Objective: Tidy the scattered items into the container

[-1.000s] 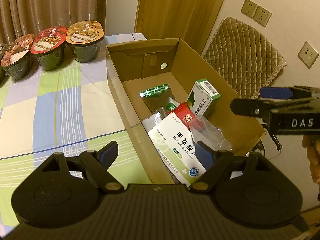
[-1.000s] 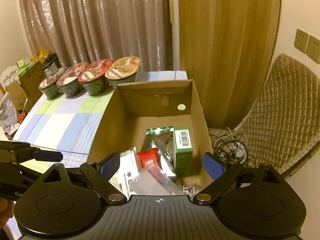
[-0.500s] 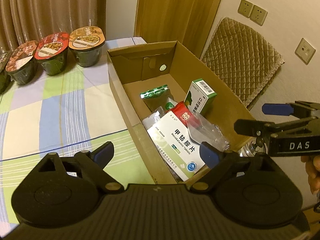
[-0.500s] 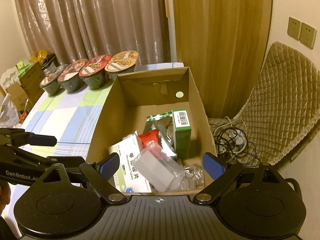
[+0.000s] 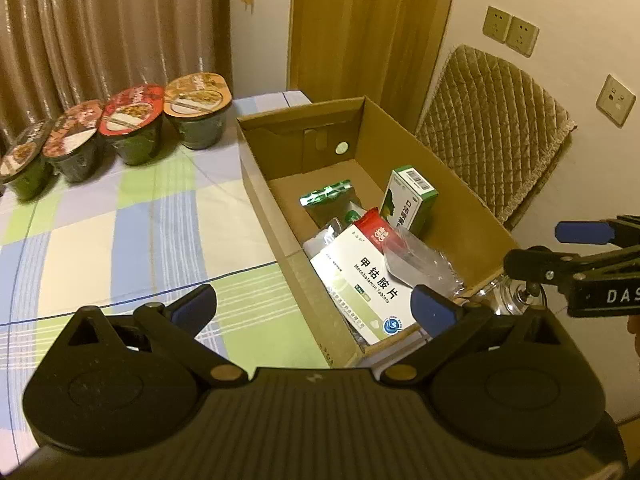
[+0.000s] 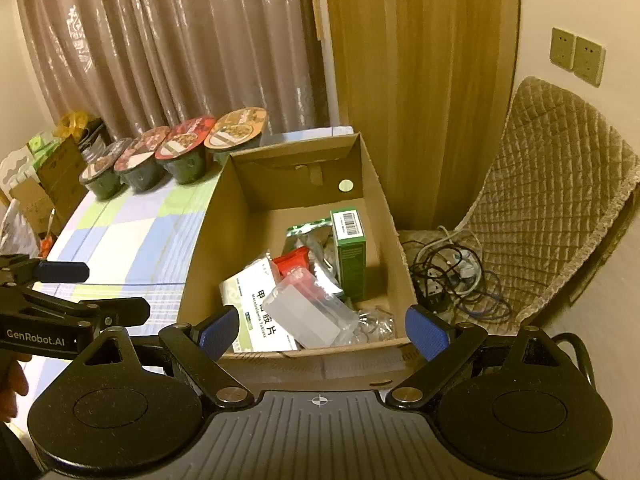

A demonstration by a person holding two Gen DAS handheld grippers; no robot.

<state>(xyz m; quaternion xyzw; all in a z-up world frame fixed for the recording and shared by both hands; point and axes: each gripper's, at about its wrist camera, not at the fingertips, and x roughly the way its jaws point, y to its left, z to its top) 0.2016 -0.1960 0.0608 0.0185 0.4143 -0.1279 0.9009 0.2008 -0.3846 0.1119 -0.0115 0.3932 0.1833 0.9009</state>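
Left gripper (image 5: 314, 306): your jaws are spread wide with nothing between them, held above the near end of the box.
Right gripper (image 6: 322, 332): yours is also wide apart and empty, above the box's near wall.
Cardboard box (image 6: 208, 232): sits on the checked cloth (image 5: 120, 236).
Contents: white tablet box (image 5: 360, 284), green carton (image 6: 350, 256) upright, red packet (image 5: 374, 230), clear bag (image 6: 308, 312), foil pouch (image 5: 330, 204).
Bowls (image 5: 132, 128): 4 lidded ones beside the curtain.
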